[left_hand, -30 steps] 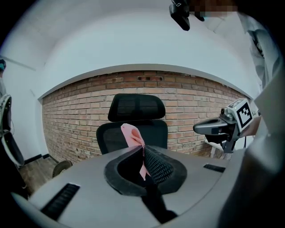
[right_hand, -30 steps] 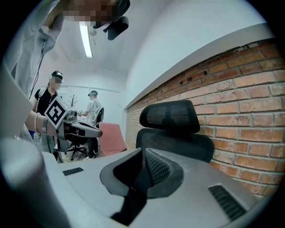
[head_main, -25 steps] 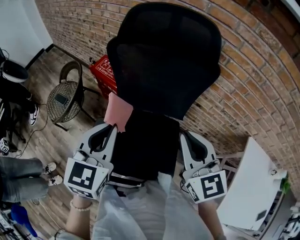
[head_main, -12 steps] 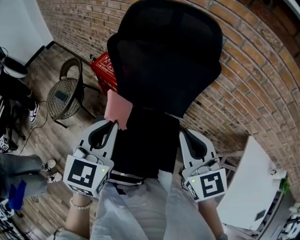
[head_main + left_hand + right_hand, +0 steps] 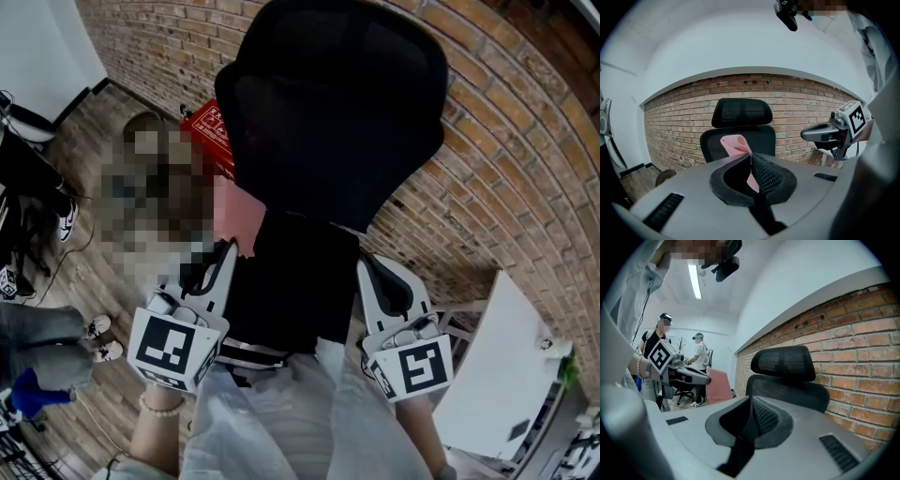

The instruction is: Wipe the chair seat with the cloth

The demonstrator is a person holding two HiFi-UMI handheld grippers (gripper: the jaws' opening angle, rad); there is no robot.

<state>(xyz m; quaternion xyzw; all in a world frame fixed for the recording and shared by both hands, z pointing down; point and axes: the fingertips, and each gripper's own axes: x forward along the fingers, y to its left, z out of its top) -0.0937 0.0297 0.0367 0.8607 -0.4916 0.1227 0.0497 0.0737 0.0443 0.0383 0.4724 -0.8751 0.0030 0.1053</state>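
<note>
Left tongs (image 5: 751,159) pinch the cloth (image 5: 735,142); right tongs (image 5: 751,404) sit closed, empty. Best lower the cloth flat onto the seat (image 5: 291,291), then sweep broadly.

Head view steeply down over the chair (image 5: 337,122), both gripper views near-level toward that same chair

You are in an office-type workroom. Evidence: mesh-backed swivel chair (image 5: 337,112) against a bare brick wall (image 5: 525,169), plank floor (image 5: 94,300), white table (image 5: 497,375) at your right, ceiling strip light (image 5: 695,281), two people (image 5: 700,352) standing farther off.
</note>
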